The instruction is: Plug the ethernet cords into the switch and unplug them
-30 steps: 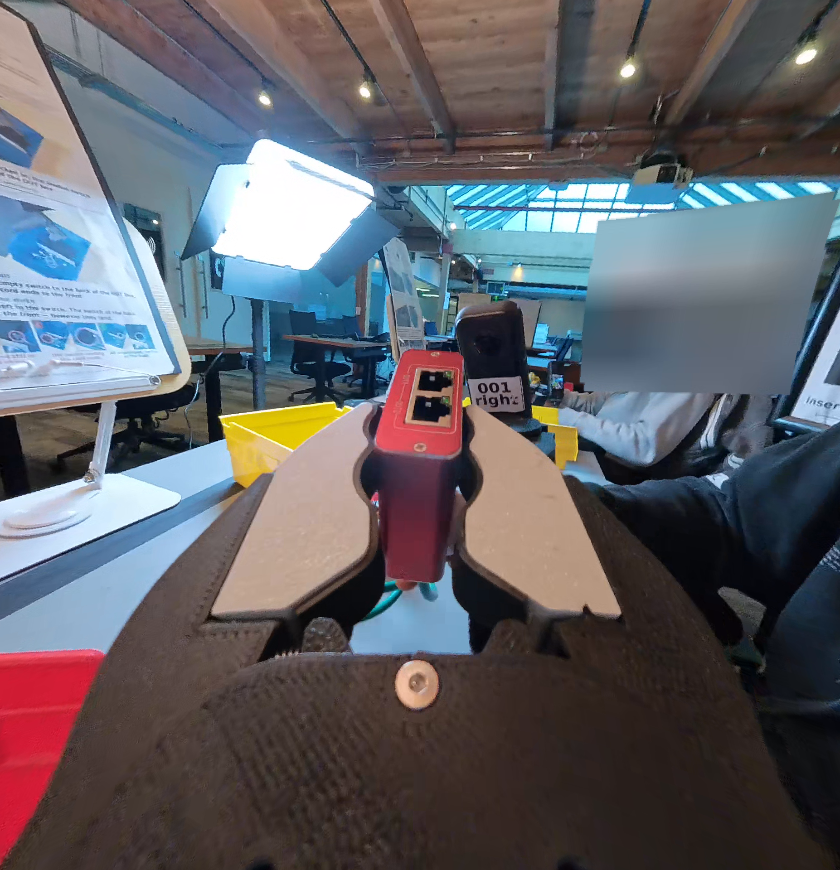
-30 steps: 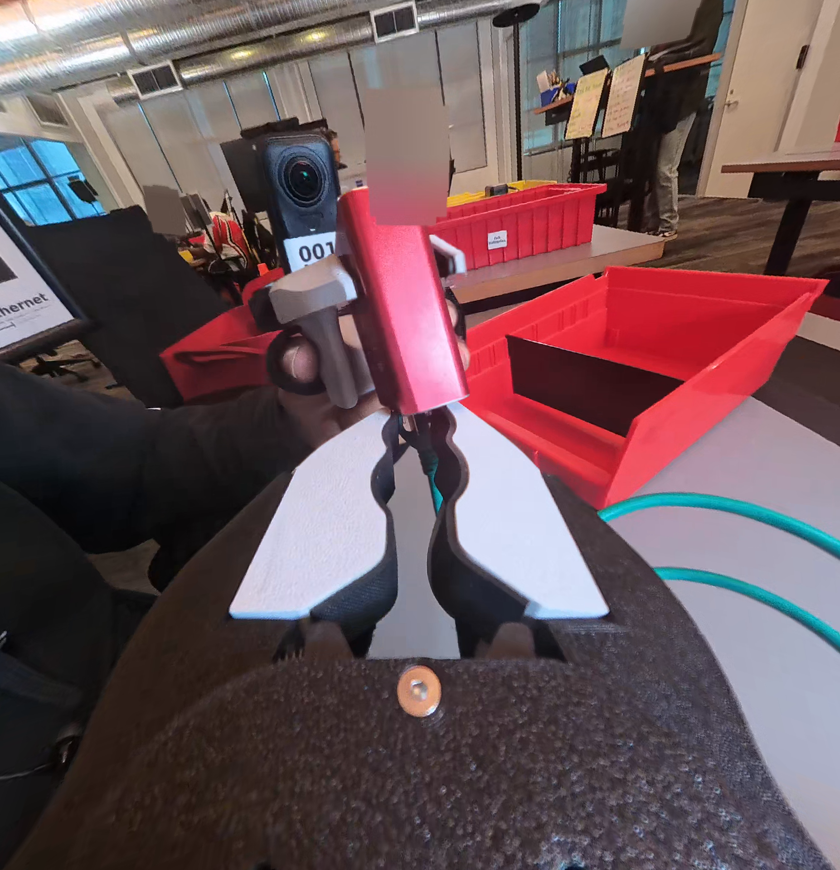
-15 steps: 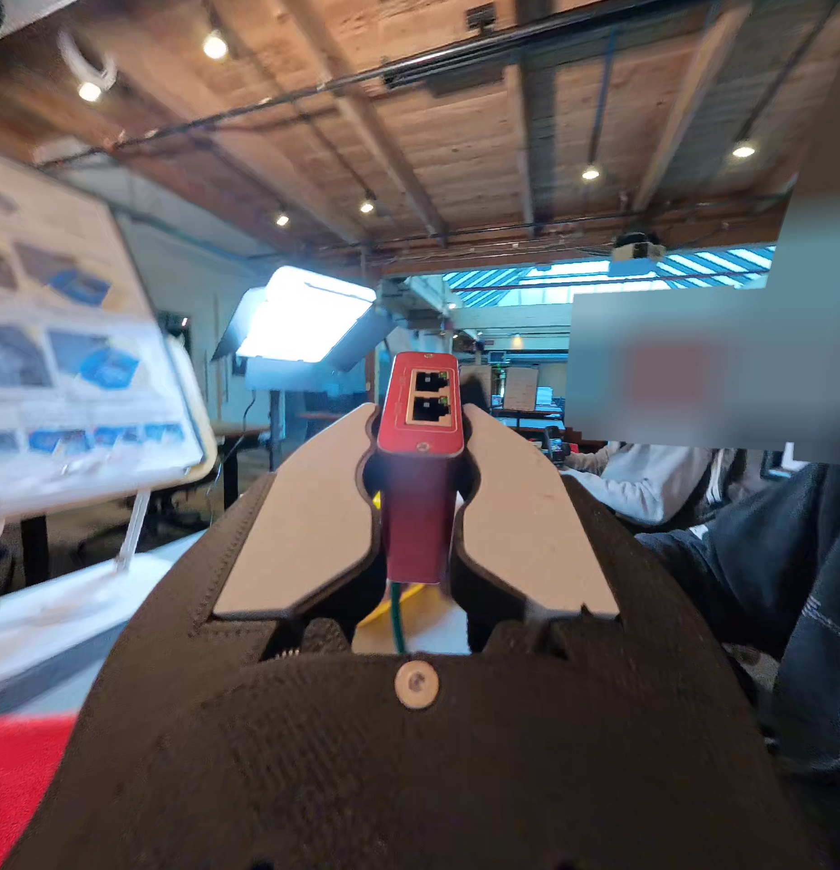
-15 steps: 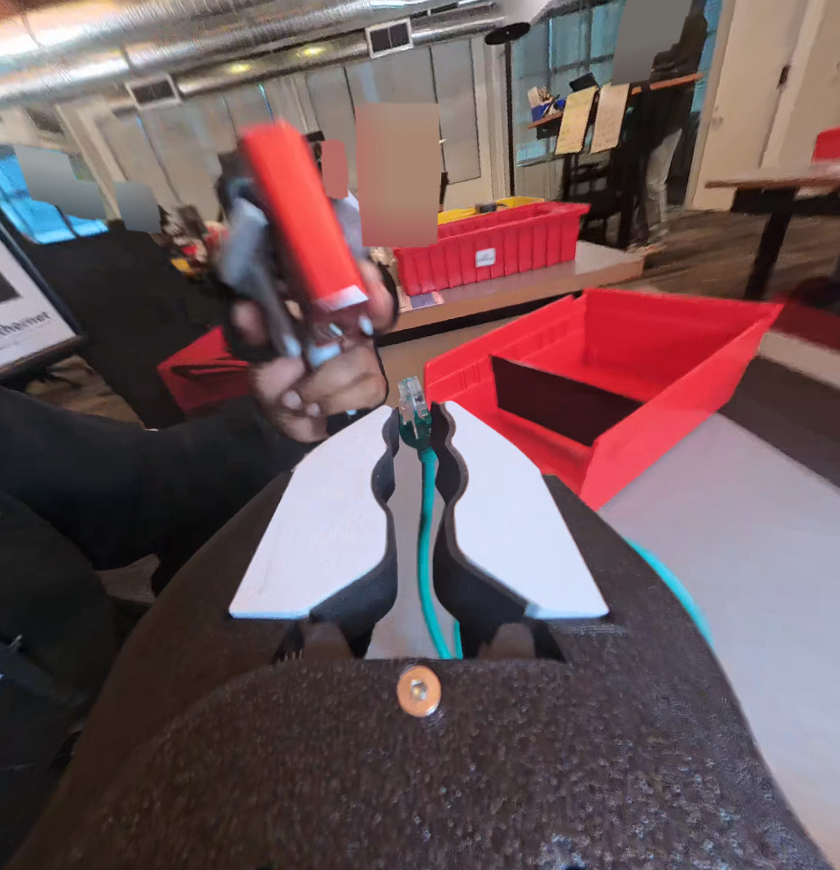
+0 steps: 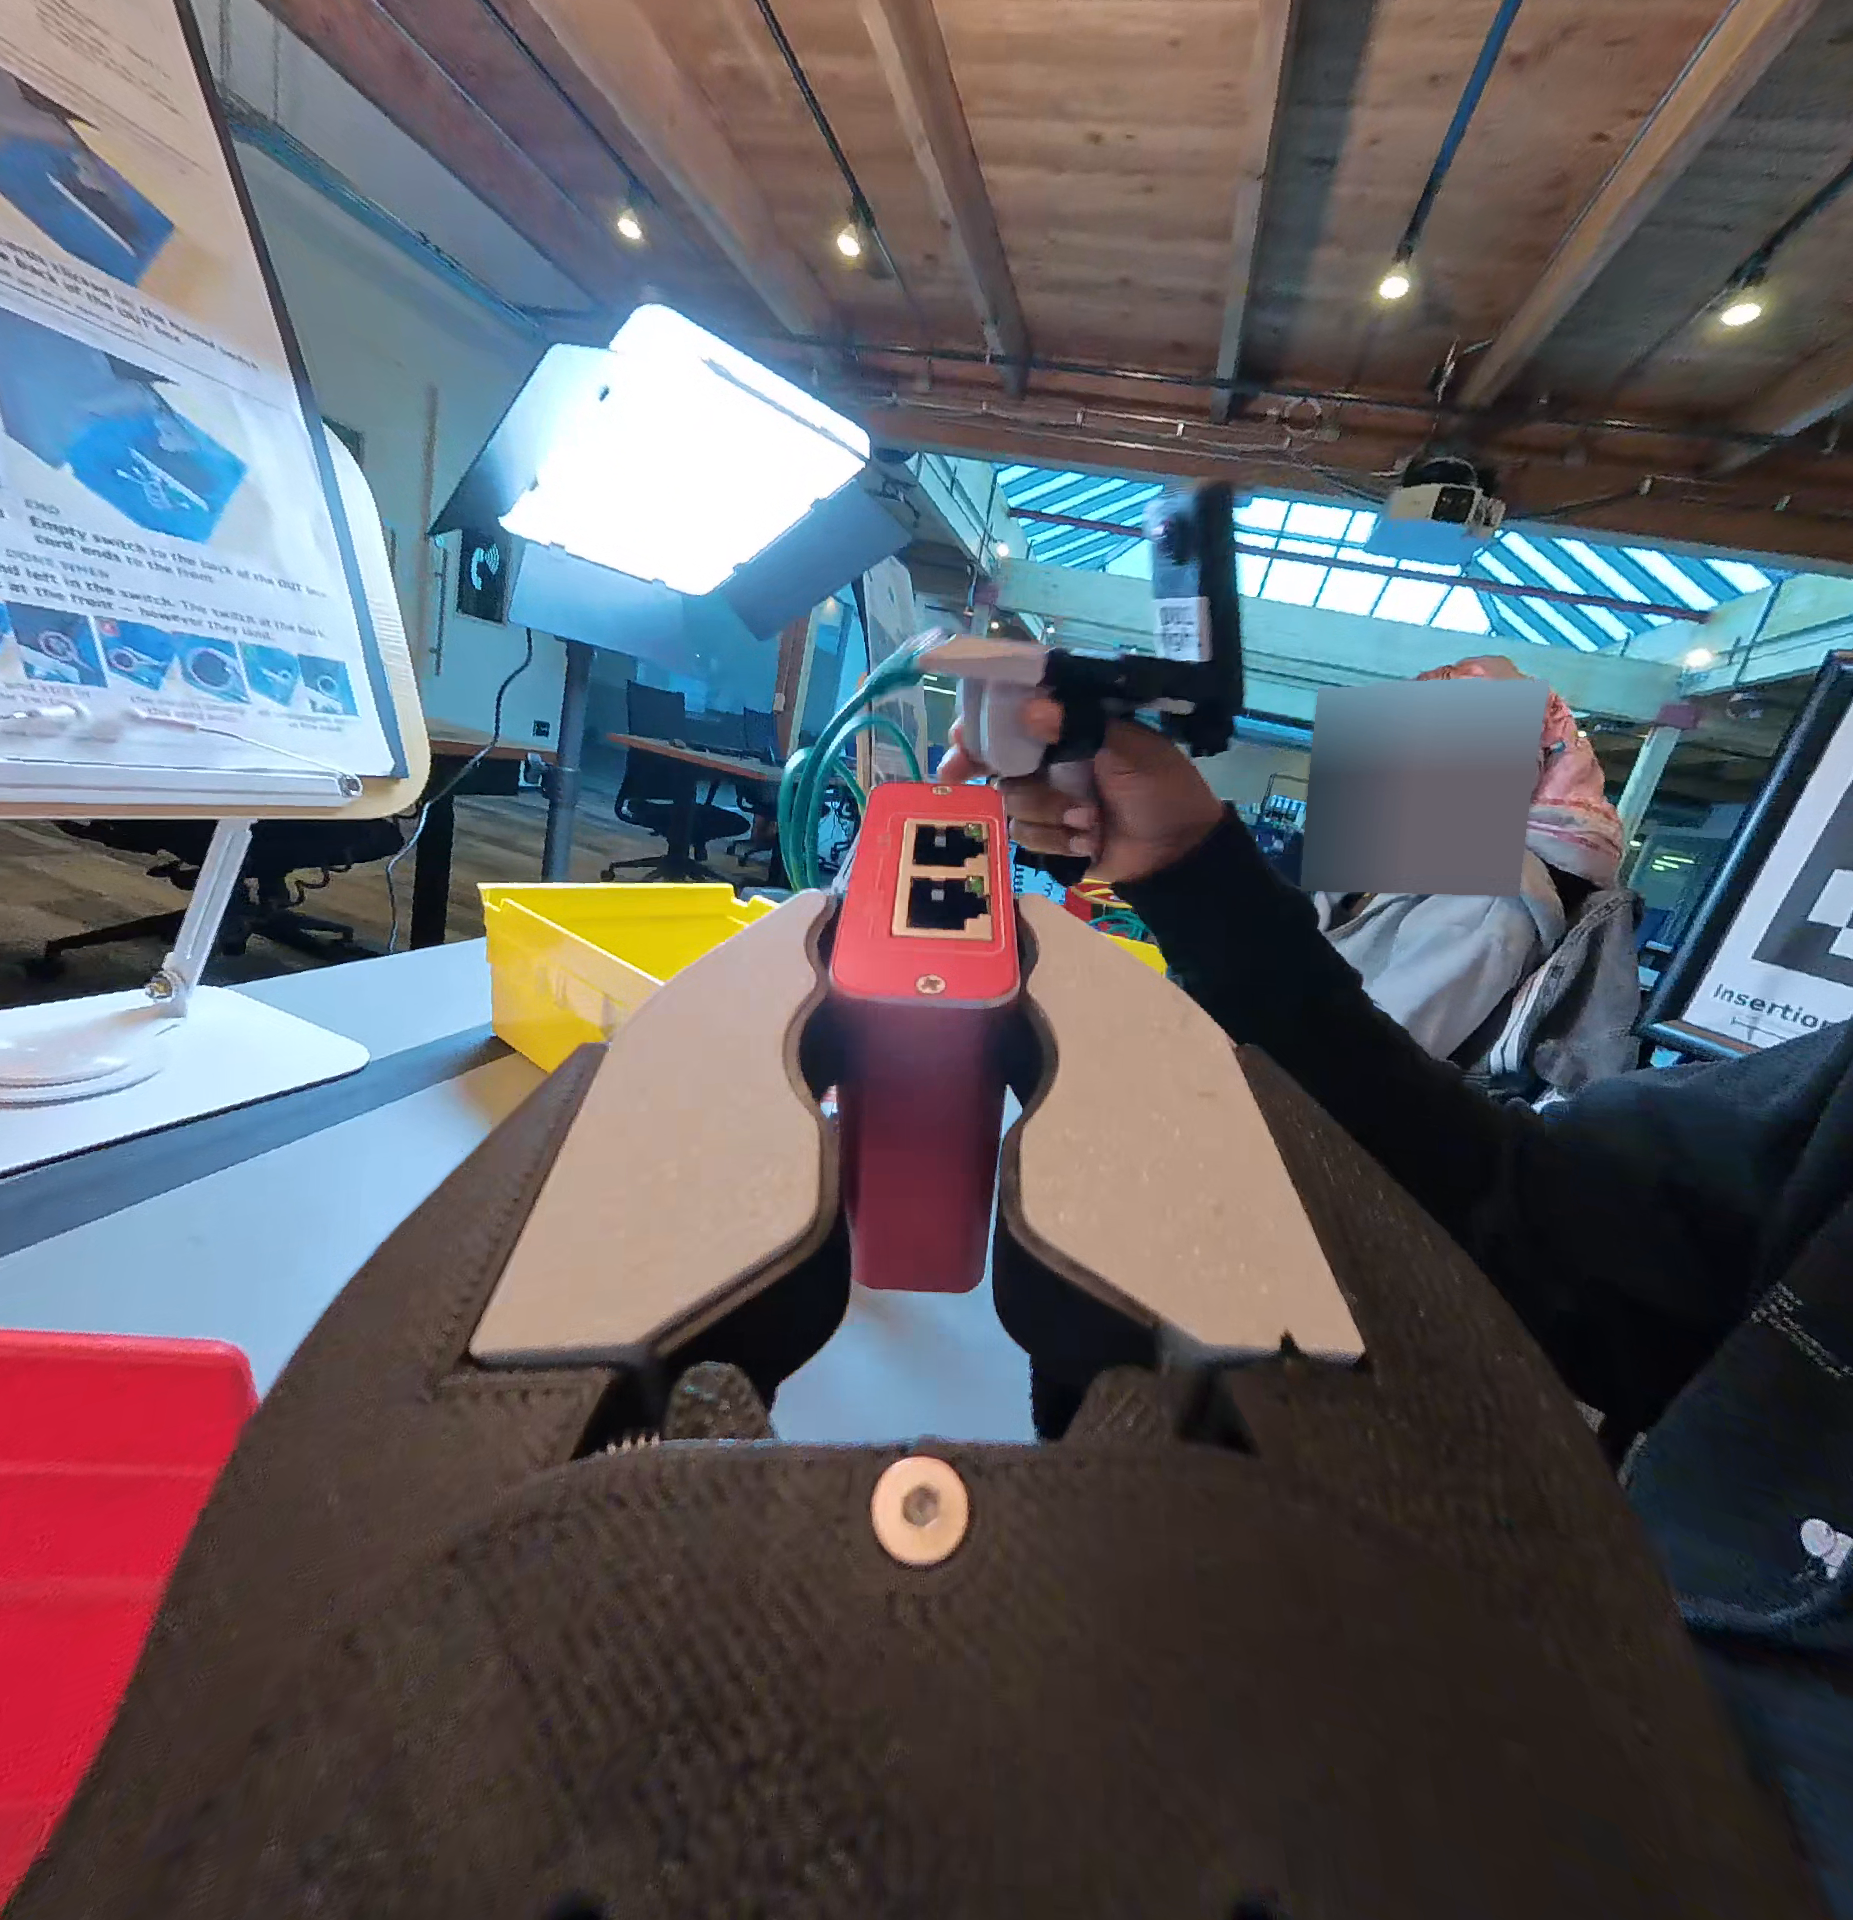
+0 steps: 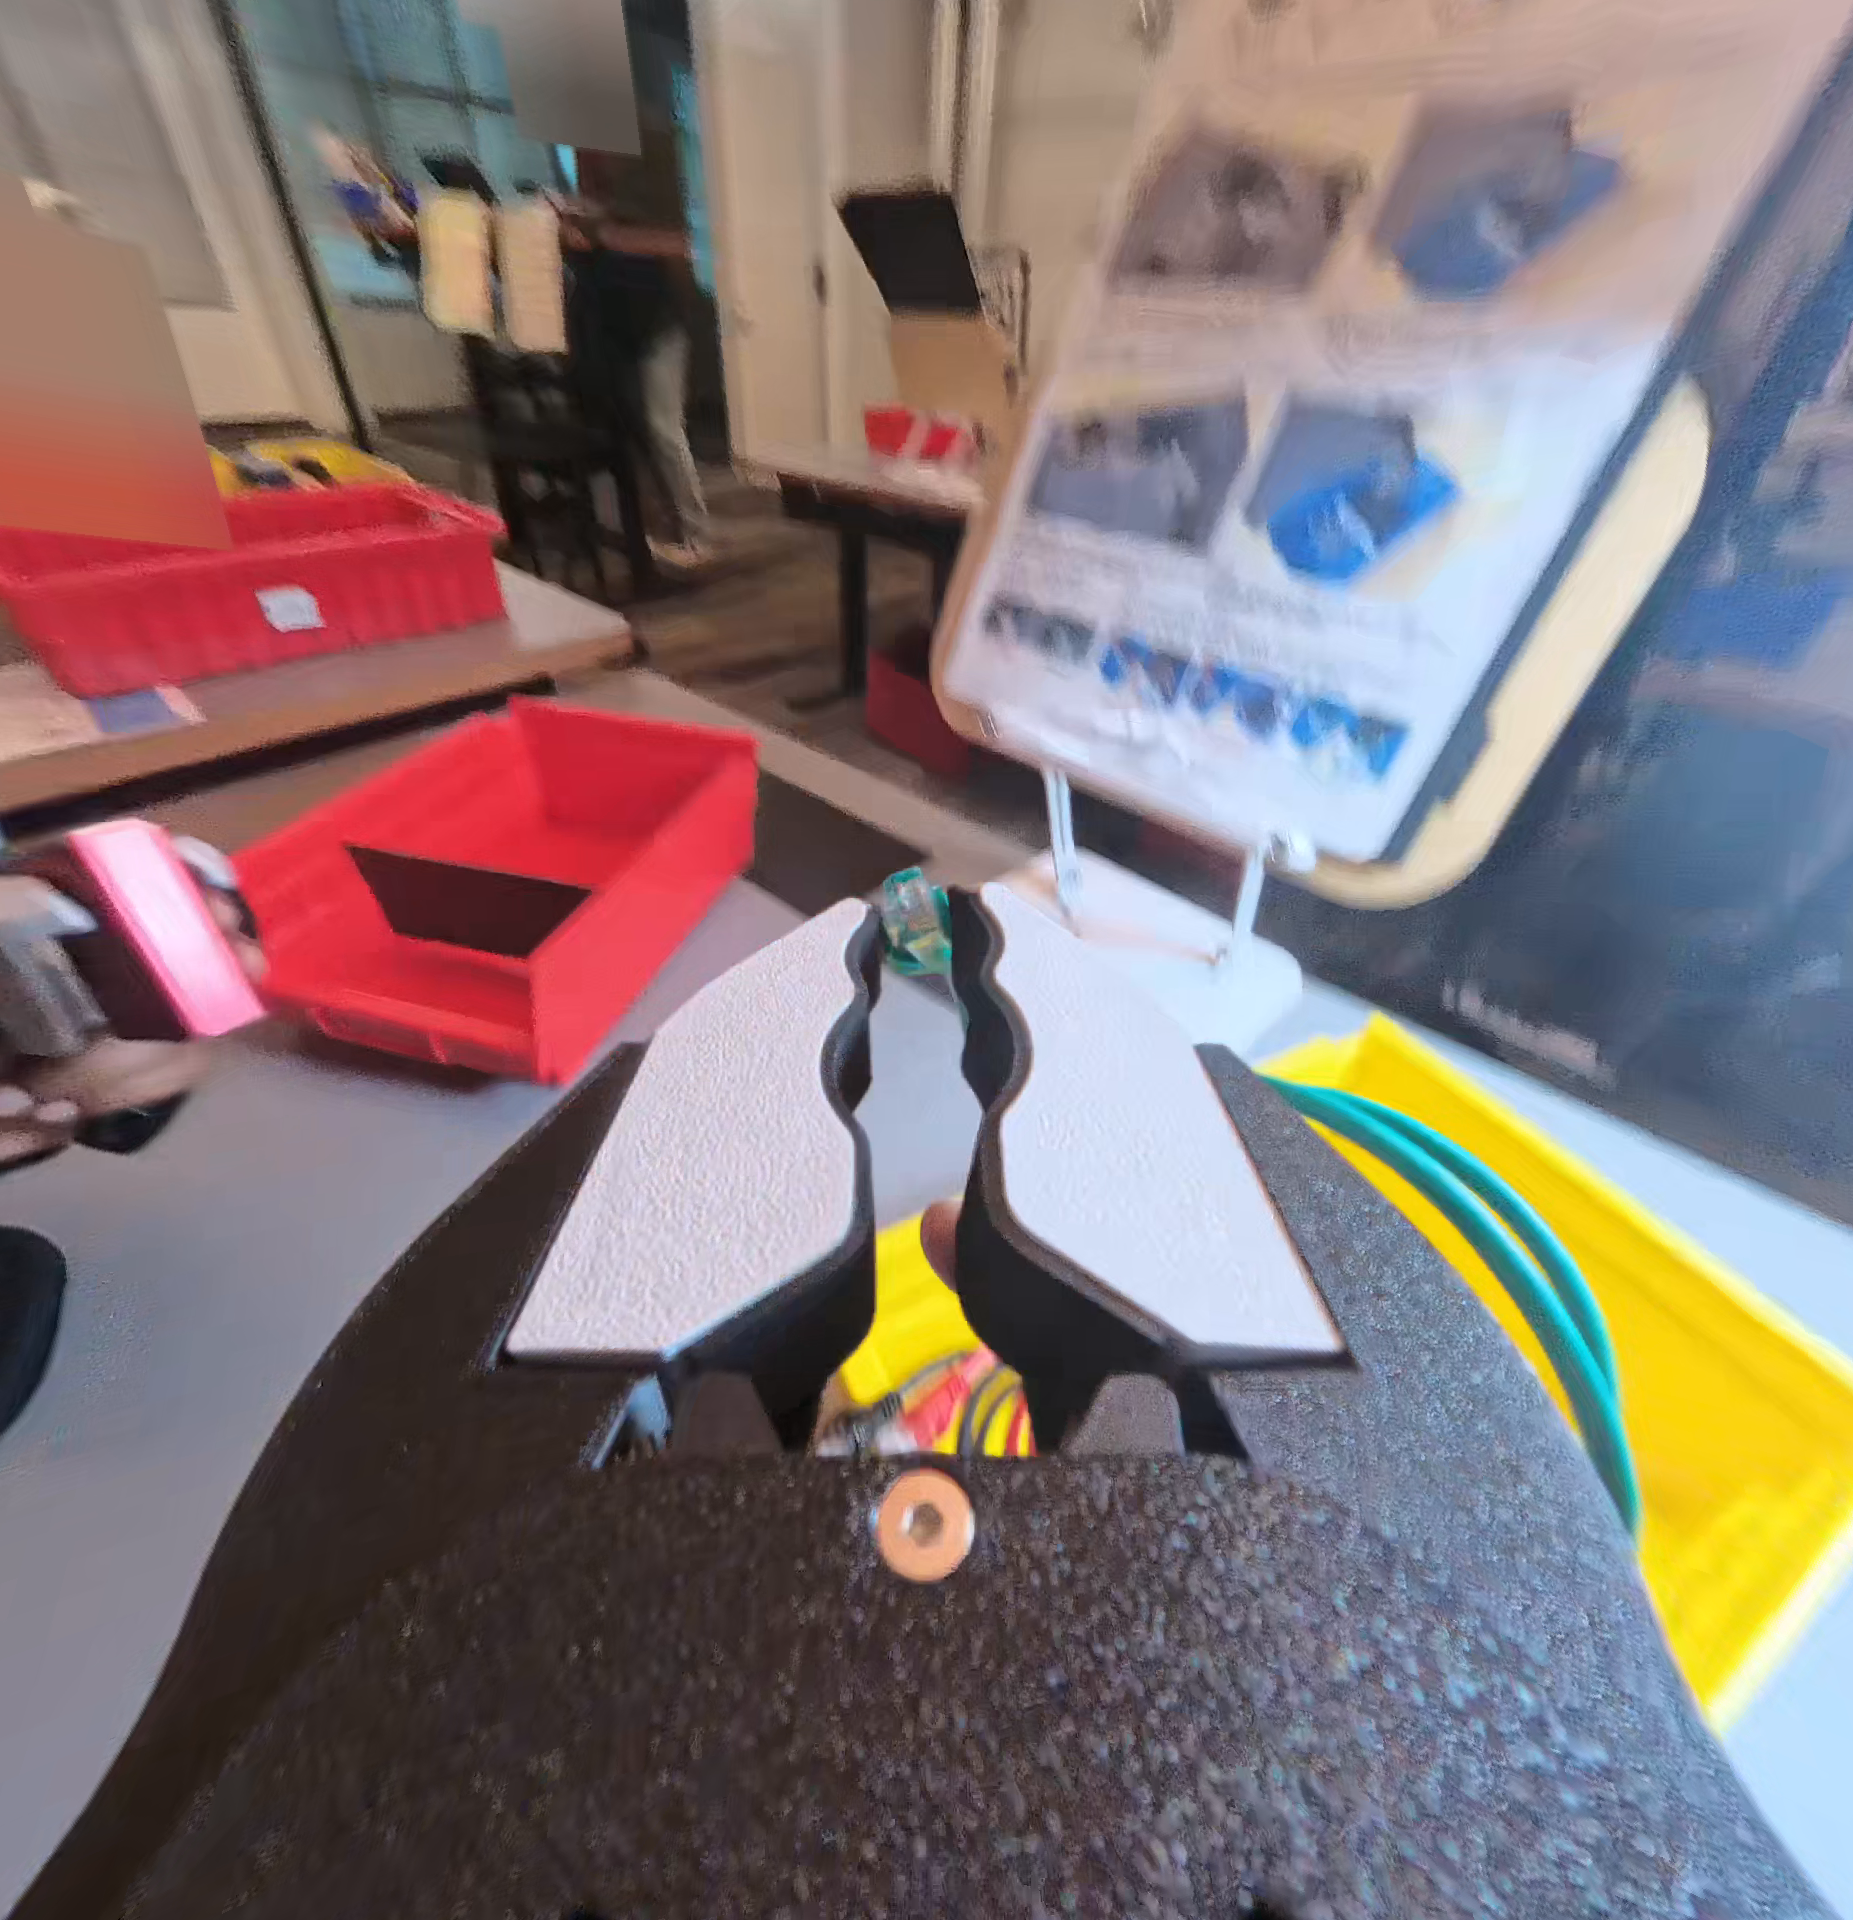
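Observation:
My left gripper [image 5: 924,925] is shut on a small red switch [image 5: 927,1029], held up off the table with its two empty ports facing away from me. The switch also shows at the left edge of the right wrist view [image 6: 158,930]. My right gripper [image 6: 917,914] is shut on the clear plug [image 6: 914,925] of a green ethernet cord [image 6: 1504,1236], whose loops hang down to the right over the yellow bin. In the left wrist view the right gripper [image 5: 979,675] is beyond the switch, above the yellow bin, with the green cord [image 5: 828,769] hanging from it.
A yellow bin [image 6: 1587,1340] with more cords lies below my right gripper; it also shows in the left wrist view [image 5: 600,951]. A red bin [image 6: 506,894] sits on the grey table [image 6: 174,1351]. An instruction board on a white stand [image 5: 122,520] is at the left. The gap from one gripper's tips to the other's is roughly 25 cm.
The green plug has come out of the switch. My right gripper carried it away and swung right over the yellow bin. The left gripper still holds the switch, tilted back down.

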A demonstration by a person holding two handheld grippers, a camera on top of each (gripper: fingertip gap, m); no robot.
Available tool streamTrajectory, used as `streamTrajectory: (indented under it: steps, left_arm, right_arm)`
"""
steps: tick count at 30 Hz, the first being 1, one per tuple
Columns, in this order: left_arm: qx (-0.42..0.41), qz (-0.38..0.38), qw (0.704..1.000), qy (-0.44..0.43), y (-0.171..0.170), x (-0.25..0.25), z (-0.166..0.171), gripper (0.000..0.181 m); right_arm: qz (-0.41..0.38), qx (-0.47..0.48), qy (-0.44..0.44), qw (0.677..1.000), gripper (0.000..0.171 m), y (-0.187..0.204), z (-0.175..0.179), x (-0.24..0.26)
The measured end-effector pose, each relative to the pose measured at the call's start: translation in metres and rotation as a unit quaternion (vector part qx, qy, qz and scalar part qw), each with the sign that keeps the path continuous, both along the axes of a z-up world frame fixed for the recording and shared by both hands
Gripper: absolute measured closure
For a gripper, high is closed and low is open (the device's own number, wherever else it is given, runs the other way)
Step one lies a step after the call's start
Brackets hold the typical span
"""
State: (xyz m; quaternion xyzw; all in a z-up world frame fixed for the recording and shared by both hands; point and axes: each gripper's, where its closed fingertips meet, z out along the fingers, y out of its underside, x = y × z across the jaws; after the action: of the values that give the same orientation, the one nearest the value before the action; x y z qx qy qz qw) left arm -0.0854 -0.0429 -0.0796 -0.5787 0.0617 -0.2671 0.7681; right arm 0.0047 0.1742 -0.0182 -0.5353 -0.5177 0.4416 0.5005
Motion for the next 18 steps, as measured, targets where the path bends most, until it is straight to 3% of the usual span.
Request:
streamTrajectory:
  steps: [5, 8, 11, 14, 18]
  left_arm:
    - [-0.02, -0.002, 1.0, 0.003, 0.007, 0.0, -0.011, 0.153]
    - [-0.041, -0.003, 0.999, -0.002, 0.012, -0.002, -0.021, 0.153]
    - [-0.056, -0.001, 0.998, -0.008, 0.017, -0.005, -0.03, 0.152]
    - [-0.064, -0.006, 0.998, -0.012, 0.019, -0.005, -0.034, 0.153]
    - [-0.067, -0.026, 0.997, -0.013, 0.019, 0.002, -0.033, 0.153]
  right_arm:
    - [-0.029, -0.085, -0.144, 0.986, 0.157, 0.052, -0.092, -0.009]
    - [-0.086, -0.061, -0.176, 0.979, 0.144, 0.077, -0.11, -0.008]
    - [-0.115, -0.028, -0.169, 0.978, 0.13, 0.087, -0.1, -0.002]
    - [-0.11, 0.002, -0.112, 0.988, 0.129, 0.076, -0.068, 0.002]
    - [0.019, 0.033, -0.037, 0.999, 0.134, 0.009, -0.03, -0.01]
